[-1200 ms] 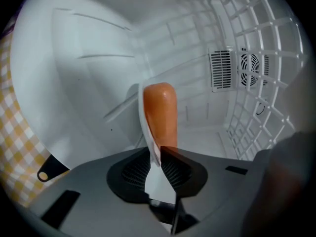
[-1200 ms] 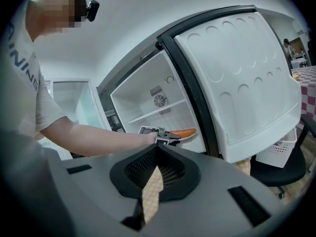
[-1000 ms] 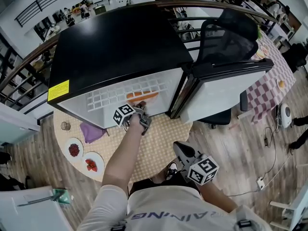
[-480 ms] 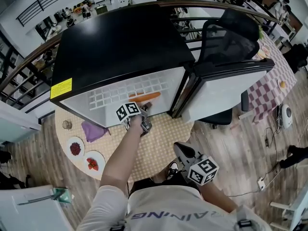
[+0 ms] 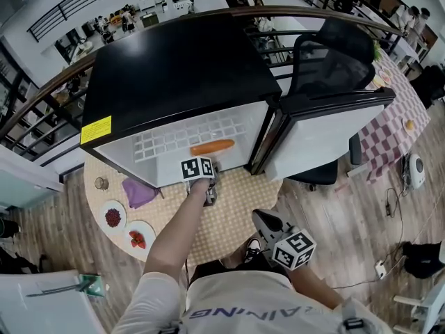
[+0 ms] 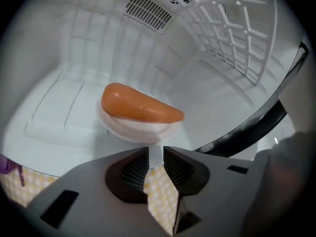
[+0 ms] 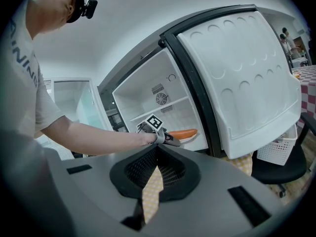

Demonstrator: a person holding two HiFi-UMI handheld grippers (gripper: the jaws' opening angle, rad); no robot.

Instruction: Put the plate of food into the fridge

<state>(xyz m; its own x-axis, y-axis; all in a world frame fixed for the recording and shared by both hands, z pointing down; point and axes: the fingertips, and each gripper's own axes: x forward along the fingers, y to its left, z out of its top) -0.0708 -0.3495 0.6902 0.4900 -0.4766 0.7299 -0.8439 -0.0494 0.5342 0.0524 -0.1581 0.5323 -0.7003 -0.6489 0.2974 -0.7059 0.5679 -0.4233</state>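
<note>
The fridge (image 5: 181,68) stands on the bench (image 5: 236,207) with its door (image 5: 327,127) swung wide. Inside, a white plate (image 6: 114,131) sits on the compartment floor, below the wire shelf (image 6: 237,28). It carries one long orange piece of food (image 6: 140,107), lying across it. The left claw (image 6: 155,152) hovers just in front of the plate's near rim. Its jaws have just been closing and stand a little apart, with nothing between them. The right claw (image 7: 157,149) is well back from the fridge, with its tips together on nothing. On the bench to the left of the fridge are two small plates. One (image 5: 104,207) holds dark red fruit and the other (image 5: 146,227) brighter red fruit, with a purple cloth (image 5: 139,191) beside them.
</note>
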